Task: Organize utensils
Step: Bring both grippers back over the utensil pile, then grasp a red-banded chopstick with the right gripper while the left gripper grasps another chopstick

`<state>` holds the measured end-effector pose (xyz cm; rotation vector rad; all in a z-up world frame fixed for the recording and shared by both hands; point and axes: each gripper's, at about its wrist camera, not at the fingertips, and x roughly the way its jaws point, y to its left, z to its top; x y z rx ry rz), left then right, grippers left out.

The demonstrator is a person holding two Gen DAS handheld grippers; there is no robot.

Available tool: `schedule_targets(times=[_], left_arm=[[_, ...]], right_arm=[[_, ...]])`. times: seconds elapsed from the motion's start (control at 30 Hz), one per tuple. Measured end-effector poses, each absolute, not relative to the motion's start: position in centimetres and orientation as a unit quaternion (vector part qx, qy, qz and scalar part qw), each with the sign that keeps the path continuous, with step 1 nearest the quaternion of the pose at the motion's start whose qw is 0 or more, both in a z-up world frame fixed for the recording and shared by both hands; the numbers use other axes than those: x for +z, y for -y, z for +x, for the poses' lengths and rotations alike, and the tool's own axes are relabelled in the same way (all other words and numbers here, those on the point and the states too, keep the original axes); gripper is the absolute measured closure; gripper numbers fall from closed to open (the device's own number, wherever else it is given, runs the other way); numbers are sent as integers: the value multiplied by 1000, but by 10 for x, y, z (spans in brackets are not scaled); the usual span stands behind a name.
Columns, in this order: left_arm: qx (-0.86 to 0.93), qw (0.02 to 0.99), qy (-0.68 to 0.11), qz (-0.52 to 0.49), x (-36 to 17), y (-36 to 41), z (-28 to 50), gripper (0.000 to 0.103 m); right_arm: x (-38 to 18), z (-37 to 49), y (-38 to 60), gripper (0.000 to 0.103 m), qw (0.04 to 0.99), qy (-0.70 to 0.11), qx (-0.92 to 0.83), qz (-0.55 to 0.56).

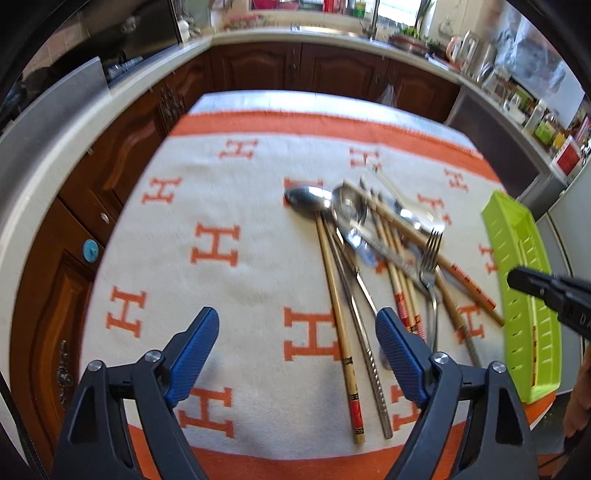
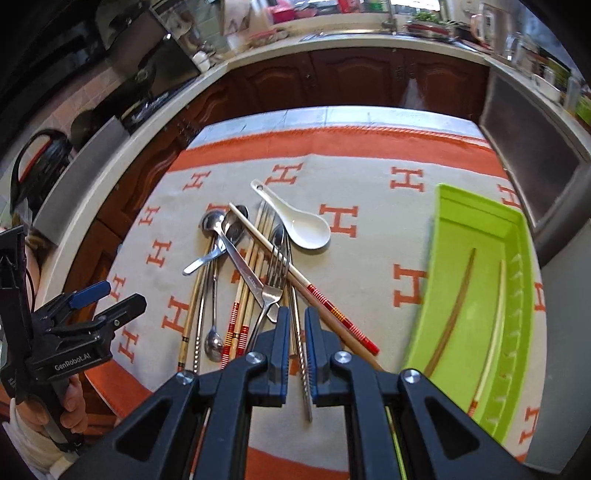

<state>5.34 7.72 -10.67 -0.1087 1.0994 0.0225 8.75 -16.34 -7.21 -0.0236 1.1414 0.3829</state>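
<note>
A pile of utensils lies on the H-patterned cloth (image 1: 236, 280): metal spoons (image 1: 308, 197), a fork (image 1: 430, 251), wooden chopsticks (image 1: 340, 325) and a metal chopstick (image 1: 369, 354). My left gripper (image 1: 297, 317) hovers open over the pile's near left side with nothing between its blue pads; the right wrist view shows the left gripper (image 2: 118, 295) too. My right gripper (image 2: 297, 314) is shut above the near ends of the fork (image 2: 275, 273) and a red-striped chopstick (image 2: 332, 310); a metal chopstick (image 2: 304, 384) on the cloth shows through the slit. A white ceramic spoon (image 2: 306, 229) lies behind the pile.
A green slotted tray (image 2: 476, 206) at the right holds two chopsticks (image 2: 454, 306). The right gripper (image 1: 513, 278) hangs over this tray (image 1: 517, 236). A hand (image 2: 70, 402) holds the left tool. Dark wood cabinets and a crowded counter (image 1: 295, 35) ring the table.
</note>
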Motion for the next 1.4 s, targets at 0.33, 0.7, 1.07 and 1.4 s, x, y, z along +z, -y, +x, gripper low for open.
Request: schedule_targets(times=[0.33, 0.7, 1.07, 1.4], left_arm=[[7, 833, -552, -32, -134, -62, 68, 32], [27, 823, -567, -10, -146, -59, 75, 32], [40, 816, -576, -9, -153, -61, 74, 32], [27, 819, -572, -42, -149, -64, 73, 94]], right_arm=[[-113, 123, 149, 95, 781, -581, 200, -115], [-128, 134, 150, 95, 763, -586, 226, -149], [-140, 136, 128, 88, 752, -576, 249, -202], [-137, 121, 125, 98, 756, -583, 254, -156]])
